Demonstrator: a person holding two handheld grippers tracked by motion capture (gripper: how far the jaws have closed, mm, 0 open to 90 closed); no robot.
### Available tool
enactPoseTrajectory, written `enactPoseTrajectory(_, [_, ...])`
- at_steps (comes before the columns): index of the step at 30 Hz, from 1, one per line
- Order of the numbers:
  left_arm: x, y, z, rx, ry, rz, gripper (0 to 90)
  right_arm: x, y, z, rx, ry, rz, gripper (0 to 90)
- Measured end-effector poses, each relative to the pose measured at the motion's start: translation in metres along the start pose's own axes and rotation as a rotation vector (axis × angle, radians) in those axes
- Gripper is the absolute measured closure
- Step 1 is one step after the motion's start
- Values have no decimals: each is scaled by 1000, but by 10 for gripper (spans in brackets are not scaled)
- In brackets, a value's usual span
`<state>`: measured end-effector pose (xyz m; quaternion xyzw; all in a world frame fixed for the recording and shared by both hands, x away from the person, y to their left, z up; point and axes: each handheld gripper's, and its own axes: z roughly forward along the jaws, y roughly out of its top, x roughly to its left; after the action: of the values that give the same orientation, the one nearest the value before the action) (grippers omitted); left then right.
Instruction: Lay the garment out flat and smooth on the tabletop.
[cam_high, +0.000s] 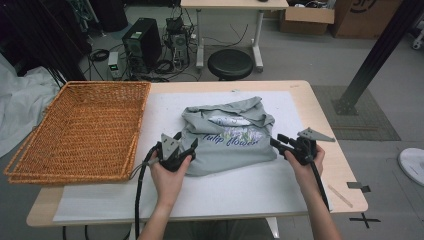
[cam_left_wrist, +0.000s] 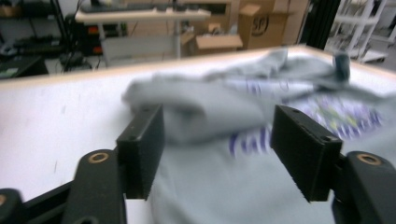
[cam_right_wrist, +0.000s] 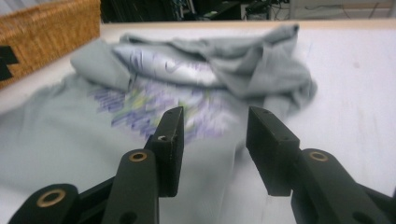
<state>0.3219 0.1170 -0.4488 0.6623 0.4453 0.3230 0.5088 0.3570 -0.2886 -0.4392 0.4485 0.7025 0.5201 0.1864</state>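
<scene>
Grey shirt (cam_high: 227, 142), purple "tulip flowers" print

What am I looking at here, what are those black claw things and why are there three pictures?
A person sits at a table and holds a hand tool in each hand. Each tool ends in a claw with two black jaws that open and close.

The high view comes from a camera above the table. There the left claw is at the left edge of a grey T-shirt, and the right claw is at its right edge.

The other two pictures come from small cameras riding on the tools, looking along the jaws. In both, the jaws stand apart with nothing pinched between them; the shirt, printed with purple lettering, lies beyond them, loosely folded and rumpled.

A wicker basket sits at the table's left side. Nothing is held at this moment.
</scene>
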Motion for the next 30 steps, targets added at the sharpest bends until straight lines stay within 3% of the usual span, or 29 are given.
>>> enactPoseTrajectory(4, [-5, -13, -13, 29, 10, -8, 328, 8, -18, -3, 39, -23, 27, 517])
enactPoseTrajectory(7, [-1, -23, -16, 74, -8, -57, 304, 11, -23, 1, 63, -26, 41, 496])
enactPoseTrajectory(11, [2, -24, -16, 117, -48, -89, 323, 12, -26, 9, 97, -35, 38, 513])
enactPoseTrajectory(16, [-5, -19, -13, 178, -92, -82, 514, 13, -25, 17, 126, -42, 5, 650])
enactPoseTrajectory(19, [-8, -19, -8, 212, -83, -62, 610, 13, -25, 18, 131, -32, -14, 729])
enactPoseTrajectory(22, [-8, -20, -7, 228, -84, -71, 718, 15, -24, 17, 129, -31, -34, 787])
enactPoseTrajectory(26, [-1, -20, -11, 211, -96, -107, 849, 16, -23, 14, 106, -27, -46, 817])
enactPoseTrajectory(30, [4, -16, -17, 190, -72, -112, 849, 16, -23, 14, 100, -24, -45, 822])
